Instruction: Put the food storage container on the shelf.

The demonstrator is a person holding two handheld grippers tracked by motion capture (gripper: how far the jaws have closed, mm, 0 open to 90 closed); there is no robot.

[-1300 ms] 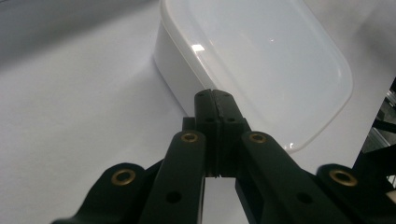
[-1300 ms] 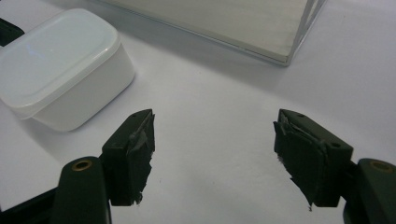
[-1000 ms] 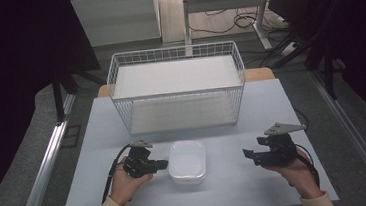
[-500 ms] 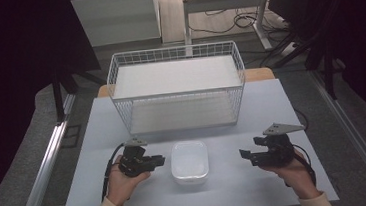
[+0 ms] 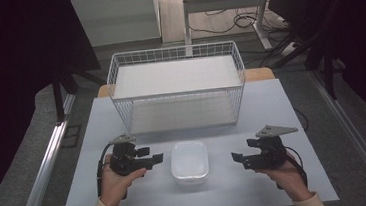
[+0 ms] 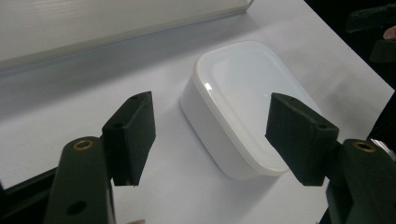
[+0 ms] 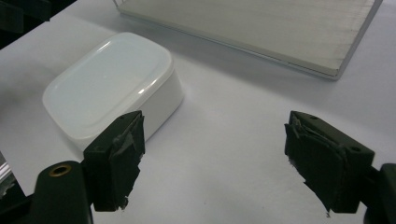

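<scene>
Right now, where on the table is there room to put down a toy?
Bare tabletop lies left and right of the wire basket, and along the near edge below the white lidded box. It is crowded between the left gripper and right gripper.

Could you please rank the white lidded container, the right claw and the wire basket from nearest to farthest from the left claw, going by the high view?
1. White lidded container: on the table just right of the left claw, apart from it.
2. Right claw: beyond the container, on its far side.
3. Wire basket: at the table's back; its far rim lies farthest.
</scene>
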